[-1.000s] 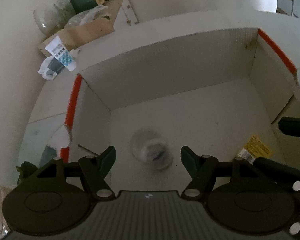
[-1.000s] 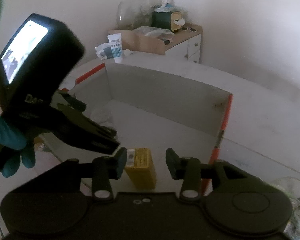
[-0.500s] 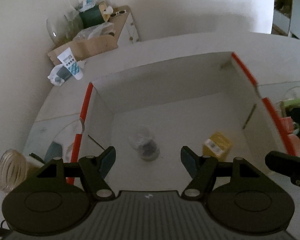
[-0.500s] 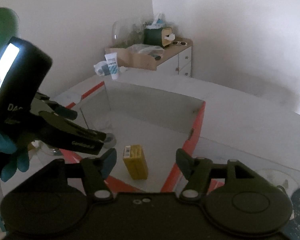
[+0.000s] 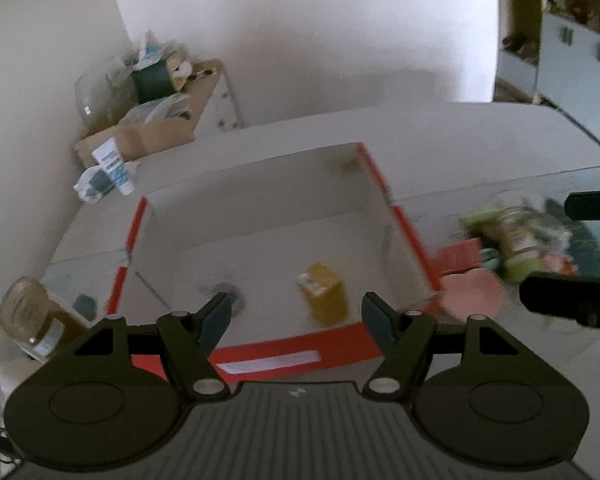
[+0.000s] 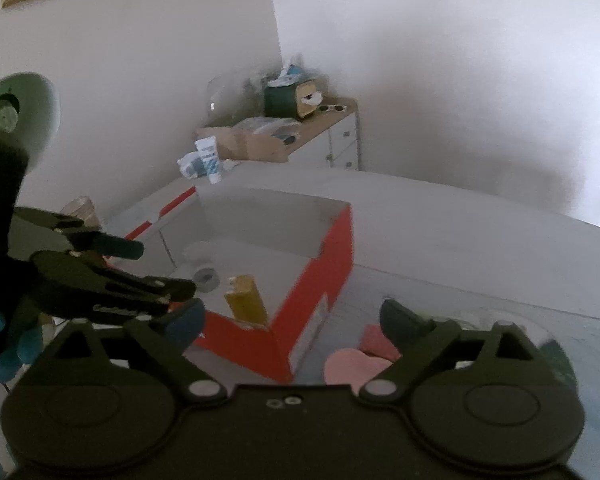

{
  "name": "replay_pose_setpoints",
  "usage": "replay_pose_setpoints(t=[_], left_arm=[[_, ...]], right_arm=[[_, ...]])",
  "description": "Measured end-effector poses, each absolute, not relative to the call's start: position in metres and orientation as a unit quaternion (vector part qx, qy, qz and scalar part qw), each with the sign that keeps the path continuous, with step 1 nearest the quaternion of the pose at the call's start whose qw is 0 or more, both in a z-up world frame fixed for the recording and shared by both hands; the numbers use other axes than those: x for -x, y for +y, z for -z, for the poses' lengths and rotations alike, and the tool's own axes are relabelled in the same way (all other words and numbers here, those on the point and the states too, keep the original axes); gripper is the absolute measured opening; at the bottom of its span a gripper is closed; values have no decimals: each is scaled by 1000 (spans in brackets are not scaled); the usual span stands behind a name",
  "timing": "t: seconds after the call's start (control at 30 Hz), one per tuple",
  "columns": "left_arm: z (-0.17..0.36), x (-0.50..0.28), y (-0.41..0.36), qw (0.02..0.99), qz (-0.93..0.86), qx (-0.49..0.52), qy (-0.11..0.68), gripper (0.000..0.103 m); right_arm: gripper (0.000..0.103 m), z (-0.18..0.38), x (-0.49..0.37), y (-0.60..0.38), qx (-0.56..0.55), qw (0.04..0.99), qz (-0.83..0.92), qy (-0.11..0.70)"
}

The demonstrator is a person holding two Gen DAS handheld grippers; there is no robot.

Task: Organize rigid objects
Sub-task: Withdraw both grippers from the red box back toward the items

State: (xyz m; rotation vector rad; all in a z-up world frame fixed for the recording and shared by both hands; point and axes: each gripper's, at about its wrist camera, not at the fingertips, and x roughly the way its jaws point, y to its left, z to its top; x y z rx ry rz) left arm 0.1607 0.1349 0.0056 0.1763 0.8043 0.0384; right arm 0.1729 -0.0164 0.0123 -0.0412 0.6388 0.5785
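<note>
Hovering over the near edge of the red-and-white box (image 5: 410, 240), the left gripper (image 5: 294, 314) has its jaws spread wide with nothing between them; they have just been opening a little further. The right gripper (image 6: 288, 314) also hangs empty above the table (image 6: 480, 232), its jaws having just been opening, now very wide apart. Inside the box, on its white floor, a yellow carton (image 5: 326, 294) stands near the right wall, and a small clear container (image 6: 206, 276) lies to its left; the two are apart, and neither is touched by a gripper. Outside the box on the right, a blurred heap of jars and packets (image 5: 524, 236) sits on the table beside a pink disc (image 5: 474, 294). A glass jar (image 5: 22, 310) lies on its side left of the box. In the right wrist view, a hand in a blue glove (image 6: 8, 340) carries the left gripper.
</note>
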Motion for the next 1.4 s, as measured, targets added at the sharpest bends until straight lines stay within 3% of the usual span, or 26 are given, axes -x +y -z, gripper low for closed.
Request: replay_pose_setpoints(t=[0.47, 1.2, 1.4], left_arm=[[5, -118, 68, 940, 30, -58, 335, 85], [104, -122, -10, 949, 4, -21, 315, 85], [124, -142, -8, 945, -23, -7, 326, 85]], right_arm=[[102, -10, -138, -116, 5, 927, -234, 293], [102, 73, -145, -180, 56, 920, -223, 318], [96, 96, -150, -170, 91, 911, -236, 327]])
